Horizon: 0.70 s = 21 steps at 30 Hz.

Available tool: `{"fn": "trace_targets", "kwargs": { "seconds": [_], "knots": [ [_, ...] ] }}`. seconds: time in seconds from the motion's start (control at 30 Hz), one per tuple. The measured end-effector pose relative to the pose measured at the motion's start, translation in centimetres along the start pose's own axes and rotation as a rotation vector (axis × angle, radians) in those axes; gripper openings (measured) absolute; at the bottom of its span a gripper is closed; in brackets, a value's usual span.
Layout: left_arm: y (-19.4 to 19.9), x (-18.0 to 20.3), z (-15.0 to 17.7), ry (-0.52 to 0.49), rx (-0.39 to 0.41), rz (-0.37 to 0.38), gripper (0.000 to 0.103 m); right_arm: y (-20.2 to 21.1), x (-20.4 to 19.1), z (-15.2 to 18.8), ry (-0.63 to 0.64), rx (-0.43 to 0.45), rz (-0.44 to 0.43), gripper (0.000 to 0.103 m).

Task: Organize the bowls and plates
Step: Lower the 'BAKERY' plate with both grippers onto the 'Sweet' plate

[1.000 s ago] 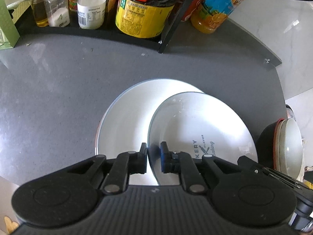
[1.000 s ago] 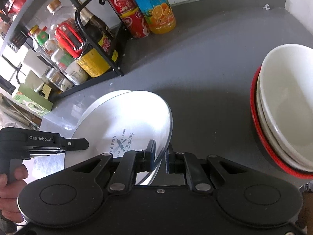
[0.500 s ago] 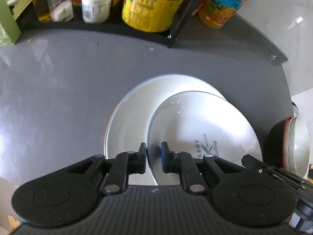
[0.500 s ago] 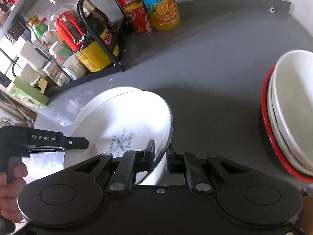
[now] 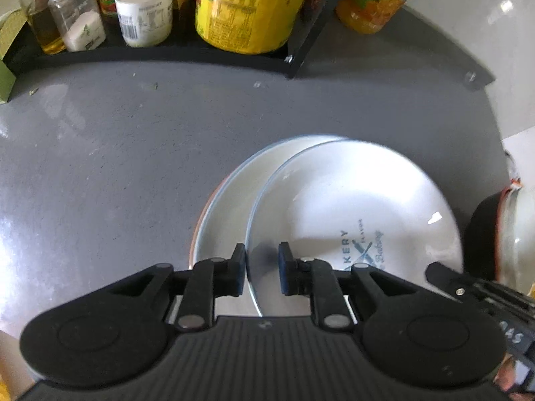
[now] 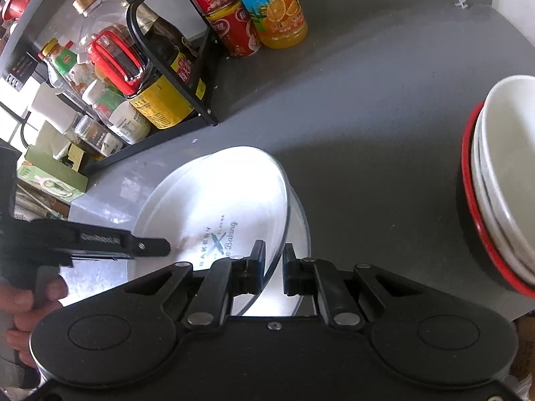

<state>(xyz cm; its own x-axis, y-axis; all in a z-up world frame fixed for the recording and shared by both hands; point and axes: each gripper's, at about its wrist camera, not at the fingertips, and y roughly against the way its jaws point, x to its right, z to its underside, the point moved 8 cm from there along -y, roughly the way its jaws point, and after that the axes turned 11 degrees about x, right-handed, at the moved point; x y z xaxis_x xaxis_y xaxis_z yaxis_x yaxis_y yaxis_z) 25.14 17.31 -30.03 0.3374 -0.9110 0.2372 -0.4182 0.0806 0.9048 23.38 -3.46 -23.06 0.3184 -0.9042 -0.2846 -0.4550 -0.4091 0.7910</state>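
A white plate with blue "Bakery" lettering lies tilted over a second white plate on the grey counter. My left gripper has its jaws parted around the lettered plate's near rim, the left pad touching it. My right gripper straddles the opposite rim of the same plate, jaws slightly apart. The left gripper also shows in the right wrist view. A stack of white bowls on a red-rimmed dish stands at the right.
A black wire rack with sauce bottles and jars stands at the back of the counter. An orange juice bottle and red cans stand beside it. A green box sits at the left.
Both grippers' jaws have widened a little around the lettered plate's rim. The plates sit lower and further right in the left view, and the rack looks nearer.
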Motion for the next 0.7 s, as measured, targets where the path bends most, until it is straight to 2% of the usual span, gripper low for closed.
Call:
{"fn": "trace_targets", "kwargs": {
  "seconds": [0.3, 0.47, 0.7],
  "knots": [
    [-0.6, 1.8, 1.0, -0.158, 0.013, -0.06, 0.016, 0.8, 0.5, 0.4, -0.014, 0.039, 0.009, 0.007],
    [-0.8, 2.7, 1.0, -0.19, 0.027, -0.073, 0.016, 0.4, 1.1, 1.2, -0.029, 0.023, 0.035, 0.007],
    [-0.7, 3.2, 0.8, -0.219, 0.04, -0.095, 0.016, 0.1, 1.1, 1.6, 0.017, 0.01, 0.07, 0.009]
  ]
}}
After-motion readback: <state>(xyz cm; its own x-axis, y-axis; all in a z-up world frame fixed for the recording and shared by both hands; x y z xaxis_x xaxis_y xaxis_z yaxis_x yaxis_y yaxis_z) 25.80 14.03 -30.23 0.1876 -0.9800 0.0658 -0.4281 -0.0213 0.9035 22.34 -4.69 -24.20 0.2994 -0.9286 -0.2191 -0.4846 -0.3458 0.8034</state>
